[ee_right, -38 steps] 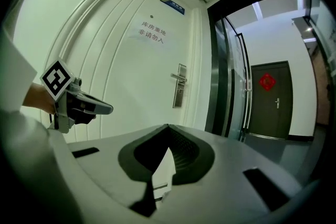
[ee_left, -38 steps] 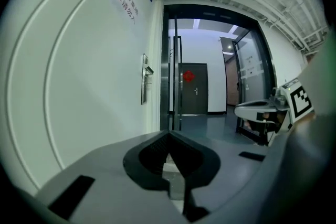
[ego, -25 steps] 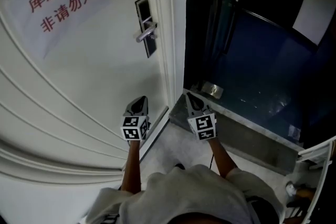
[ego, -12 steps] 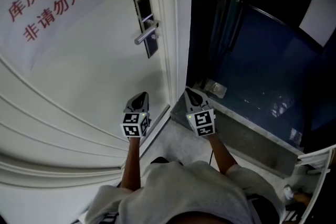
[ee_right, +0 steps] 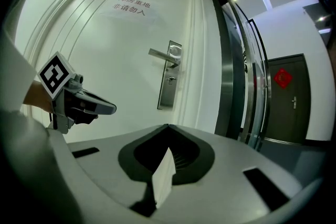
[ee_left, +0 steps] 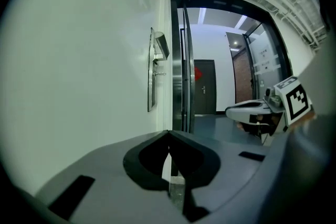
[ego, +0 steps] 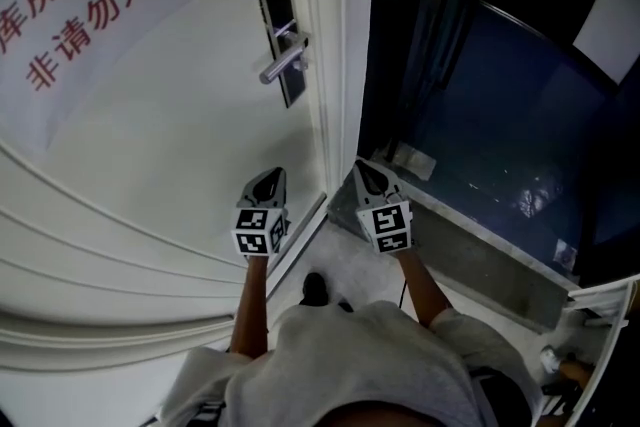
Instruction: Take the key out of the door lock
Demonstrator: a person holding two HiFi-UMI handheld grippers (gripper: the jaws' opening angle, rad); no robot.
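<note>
Surroundings first: white panelled door (ego: 180,145) fills the left of the head view, with a paper sign (ego: 80,15) in red characters taped at upper left. White door frame (ego: 335,65) runs along its right edge. Right of that is a dark glass partition (ego: 480,95) with a grey stone sill (ego: 480,255) at the bottom. One dark shoe (ego: 315,289) is on the floor between the forearms. In the right gripper view a far dark door (ee_right: 286,97) with a red ornament shows through the glass.

Lock plate (ego: 280,40) sits high on the door, just beside the frame, lever handle (ego: 283,63) pointing left. In the right gripper view a small stub (ee_right: 169,80) sticks out of the plate just under the lever. Looks like the key, too small to confirm. Same stub shows edge-on in the left gripper view (ee_left: 159,74).

Tongs: left gripper (ego: 269,175) is held low in front of the door, well below the plate. Right gripper (ego: 362,167) is beside it, in front of the frame's foot and the sill. Both point roughly level toward the door and touch neither door nor lock. Left jaws are pressed together, tips meeting, nothing pinched. Right jaws are pressed together too, also empty. Each gripper shows in the other's camera, near but apart.
</note>
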